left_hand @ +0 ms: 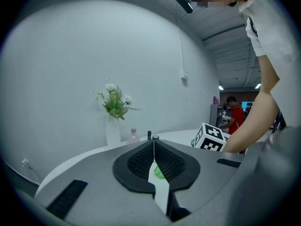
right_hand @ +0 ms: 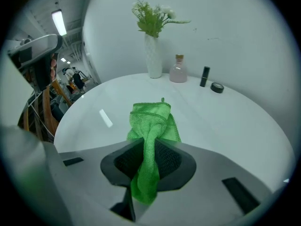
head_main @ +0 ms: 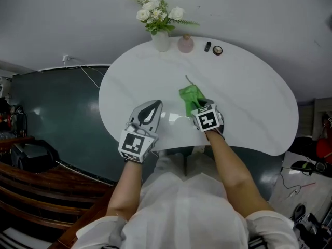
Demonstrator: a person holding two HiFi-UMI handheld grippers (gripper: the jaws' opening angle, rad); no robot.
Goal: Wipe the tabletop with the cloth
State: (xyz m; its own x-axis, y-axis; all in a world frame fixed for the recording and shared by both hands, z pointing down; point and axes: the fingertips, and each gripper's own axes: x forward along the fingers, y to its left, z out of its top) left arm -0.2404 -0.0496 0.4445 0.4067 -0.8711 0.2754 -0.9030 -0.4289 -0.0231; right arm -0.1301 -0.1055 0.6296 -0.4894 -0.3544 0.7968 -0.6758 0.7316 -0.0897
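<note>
Fuzzy green cloth [right_hand: 150, 121], glossy white tabletop [head_main: 249, 102], vase [right_hand: 153, 58] perhaps ceramic

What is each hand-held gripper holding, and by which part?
Right hand-held gripper: the cloth, pinched at its bunched near end, the rest lying on the table. Left hand-held gripper: shut, nothing held.

The person wears a white short-sleeved shirt [head_main: 181, 204]; the grey left gripper [head_main: 154, 105] and right gripper [head_main: 197, 108] carry black ribbed pads [left_hand: 138, 162] and black-and-white marker cubes [head_main: 133, 144].

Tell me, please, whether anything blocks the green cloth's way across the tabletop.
Nothing nearby: the green cloth, held by the right gripper, faces bare white tabletop; a white vase and pink bottle stand at its far edge.
</note>
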